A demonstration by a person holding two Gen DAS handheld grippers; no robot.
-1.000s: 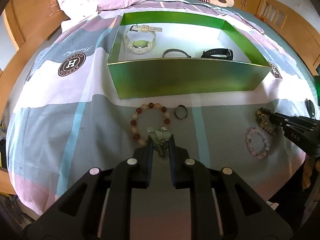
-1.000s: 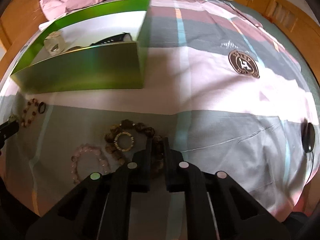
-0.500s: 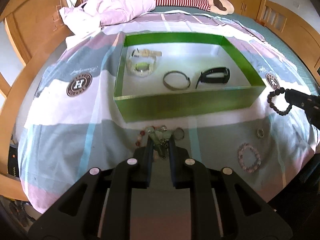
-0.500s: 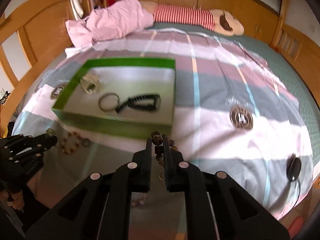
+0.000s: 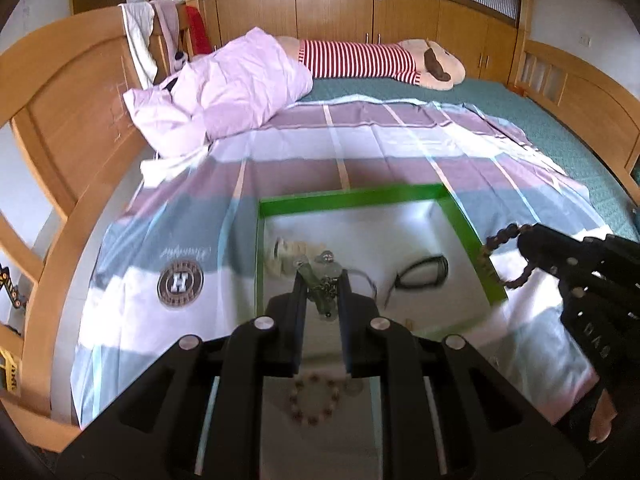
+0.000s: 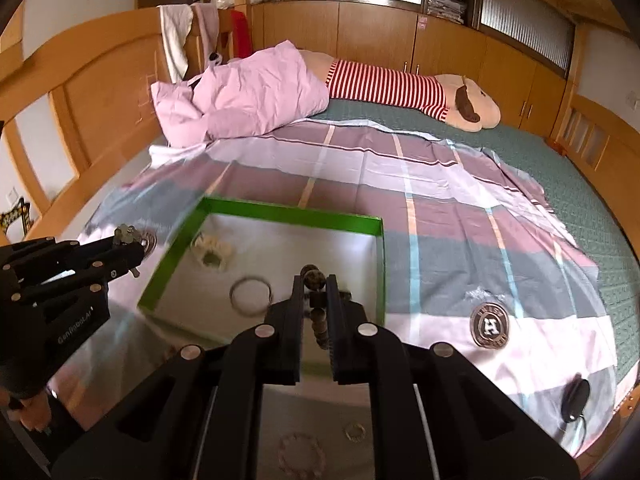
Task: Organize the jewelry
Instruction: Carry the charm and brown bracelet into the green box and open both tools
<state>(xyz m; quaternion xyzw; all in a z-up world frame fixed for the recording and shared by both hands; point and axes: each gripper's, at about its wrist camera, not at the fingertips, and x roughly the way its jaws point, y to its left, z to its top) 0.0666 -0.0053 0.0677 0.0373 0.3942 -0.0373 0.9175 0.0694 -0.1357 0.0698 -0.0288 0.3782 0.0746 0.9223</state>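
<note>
L gripper (image 5: 323, 280) clenched on small charm piece (image 5: 324, 276), R gripper (image 6: 314, 286) on dark bead bracelet (image 6: 318, 320), both over green box (image 5: 352, 196). Beads light, floppy, dangle; I pinch strand, not one bead.

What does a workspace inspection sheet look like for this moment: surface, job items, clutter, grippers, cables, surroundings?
Surface: bed with a checked sheet.
Job's things: green box holding a pale watch, a metal bangle and a dark band; pink bead bracelet, small ring and red bead bracelet lie on the sheet.
Clutter: pink bedding, striped plush toy, small black object.
Grippers: left gripper shut on a pendant necklace; right gripper shut on a dark bead bracelet.
Cables: nothing seen.
Surroundings: wooden bed frame, wooden cabinets.
</note>
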